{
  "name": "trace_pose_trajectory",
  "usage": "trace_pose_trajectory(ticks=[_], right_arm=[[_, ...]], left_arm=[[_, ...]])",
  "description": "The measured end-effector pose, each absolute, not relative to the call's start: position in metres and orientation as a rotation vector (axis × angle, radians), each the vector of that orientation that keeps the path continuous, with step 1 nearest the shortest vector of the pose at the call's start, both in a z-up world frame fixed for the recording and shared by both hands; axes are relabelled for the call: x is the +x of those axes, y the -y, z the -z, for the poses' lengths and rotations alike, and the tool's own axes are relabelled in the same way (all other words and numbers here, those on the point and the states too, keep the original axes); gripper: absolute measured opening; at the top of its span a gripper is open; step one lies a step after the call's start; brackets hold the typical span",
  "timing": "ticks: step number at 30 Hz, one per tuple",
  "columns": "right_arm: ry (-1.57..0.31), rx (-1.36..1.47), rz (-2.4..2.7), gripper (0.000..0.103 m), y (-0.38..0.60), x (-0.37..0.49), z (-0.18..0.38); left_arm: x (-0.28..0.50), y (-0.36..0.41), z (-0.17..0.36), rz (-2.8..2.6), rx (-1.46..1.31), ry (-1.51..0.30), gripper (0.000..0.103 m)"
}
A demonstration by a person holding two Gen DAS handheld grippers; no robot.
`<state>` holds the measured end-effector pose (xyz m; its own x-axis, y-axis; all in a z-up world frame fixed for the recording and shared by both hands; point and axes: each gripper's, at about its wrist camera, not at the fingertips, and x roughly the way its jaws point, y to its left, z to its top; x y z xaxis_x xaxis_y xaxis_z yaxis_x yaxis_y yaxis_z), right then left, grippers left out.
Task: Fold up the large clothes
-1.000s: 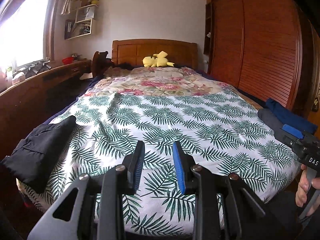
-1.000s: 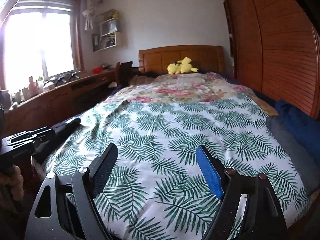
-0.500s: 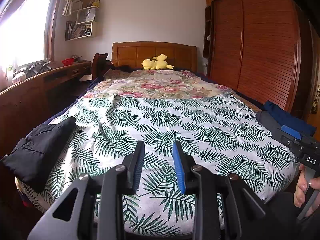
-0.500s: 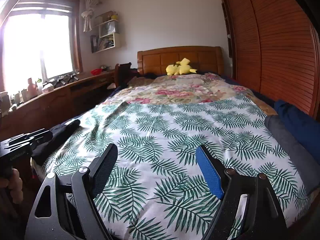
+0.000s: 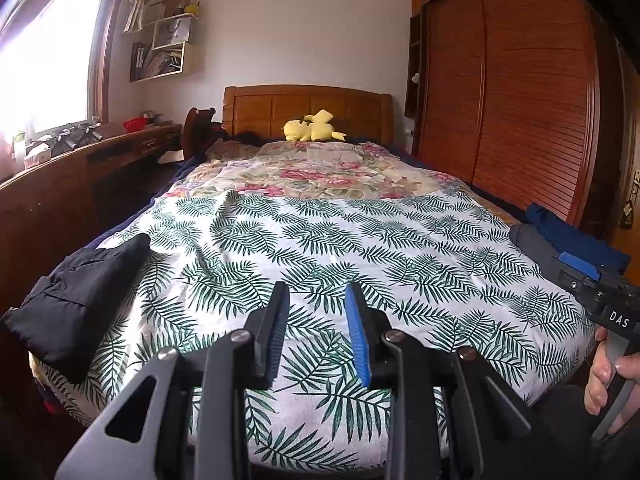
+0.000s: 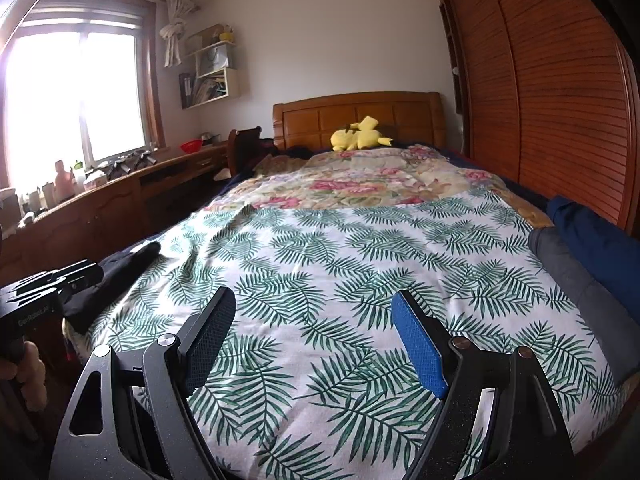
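Note:
A folded black garment (image 5: pixel 80 292) lies at the left foot corner of the bed; the right wrist view shows it too (image 6: pixel 124 272). At the bed's right edge rest a grey garment (image 5: pixel 532 240) and a dark blue garment (image 5: pixel 568 236), also seen from the right wrist as grey (image 6: pixel 580 280) and blue (image 6: pixel 592 236). My left gripper (image 5: pixel 317 292) hovers over the foot of the bed, its jaws a narrow gap apart with nothing between them. The right gripper (image 6: pixel 313 296) stands wide open and empty beside it.
A palm-leaf sheet (image 5: pixel 360 248) covers the near half of the bed, with a floral cover (image 5: pixel 320 176) beyond. A yellow plush toy (image 5: pixel 312 128) sits by the headboard. A wooden desk (image 5: pixel 80 168) runs along the left; wardrobe doors (image 5: pixel 520 100) stand on the right.

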<state>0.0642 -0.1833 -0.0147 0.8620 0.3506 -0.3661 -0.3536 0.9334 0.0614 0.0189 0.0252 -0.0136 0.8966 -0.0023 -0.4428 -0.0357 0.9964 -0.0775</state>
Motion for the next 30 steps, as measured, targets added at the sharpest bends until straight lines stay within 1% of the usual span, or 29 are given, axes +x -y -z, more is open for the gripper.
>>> trace_pose_trajectory(ticks=[30], right_arm=[[-0.377,0.002,-0.354,0.082,0.1810,0.0572,0.0121]], left_arm=[[0.0172,-0.0197,0.0134,-0.021,-0.066,-0.451,0.028]])
